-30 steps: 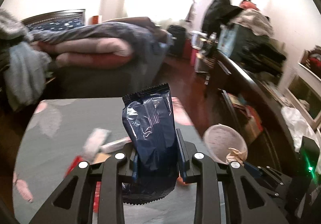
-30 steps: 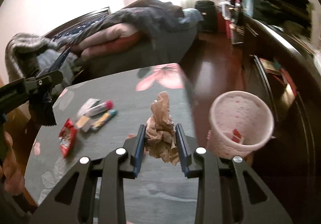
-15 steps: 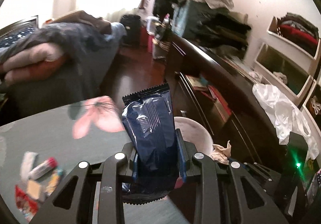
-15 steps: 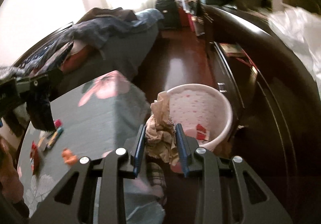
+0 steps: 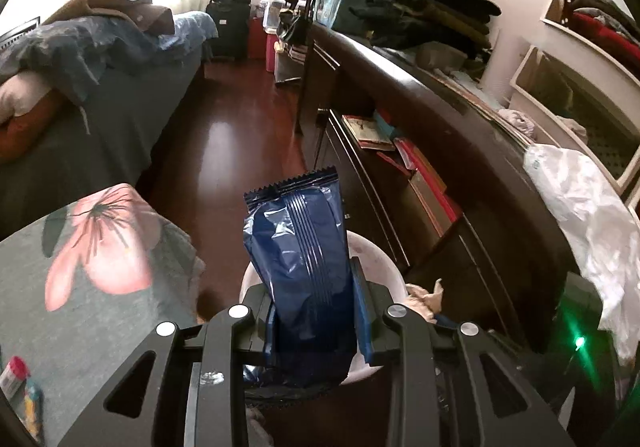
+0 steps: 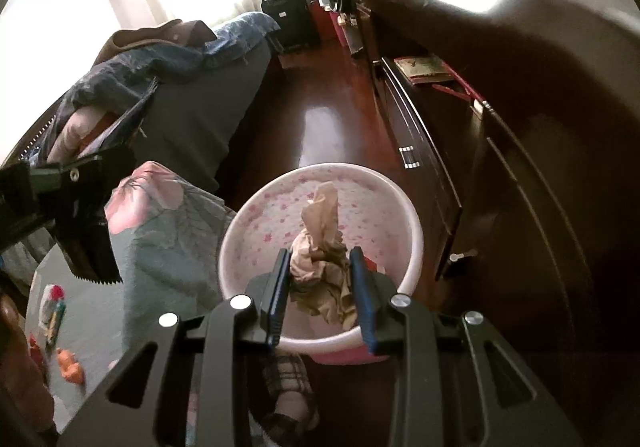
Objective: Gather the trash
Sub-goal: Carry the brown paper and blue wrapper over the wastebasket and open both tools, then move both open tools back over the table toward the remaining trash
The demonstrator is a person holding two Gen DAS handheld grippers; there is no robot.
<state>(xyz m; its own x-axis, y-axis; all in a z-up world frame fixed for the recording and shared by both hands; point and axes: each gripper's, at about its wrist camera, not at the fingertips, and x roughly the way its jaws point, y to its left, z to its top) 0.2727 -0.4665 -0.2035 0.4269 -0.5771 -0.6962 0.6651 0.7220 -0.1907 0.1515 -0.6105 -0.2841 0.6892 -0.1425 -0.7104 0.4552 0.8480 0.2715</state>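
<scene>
My left gripper (image 5: 314,311) is shut on a dark blue snack wrapper (image 5: 302,247) that stands upright between the fingers, above the near rim of the pink-white bin (image 5: 384,267). My right gripper (image 6: 320,287) is shut on a crumpled brown paper tissue (image 6: 320,247) and holds it directly over the open pink-white flowered bin (image 6: 400,207) on the floor. The left gripper with its wrapper (image 6: 86,243) shows at the left of the right wrist view. The tissue's tip (image 5: 426,297) peeks in at the right of the left wrist view.
The table with a grey flowered cloth (image 5: 88,287) lies to the left, with small wrappers (image 6: 52,311) on it. A dark wooden dresser (image 5: 440,175) runs along the right. A bed (image 5: 100,79) stands behind, with wood floor (image 5: 240,135) between.
Both grippers have swung right, off the table toward the bin. The right gripper with the tissue now hangs over the bin's opening; the left with the wrapper has come over its rim.
</scene>
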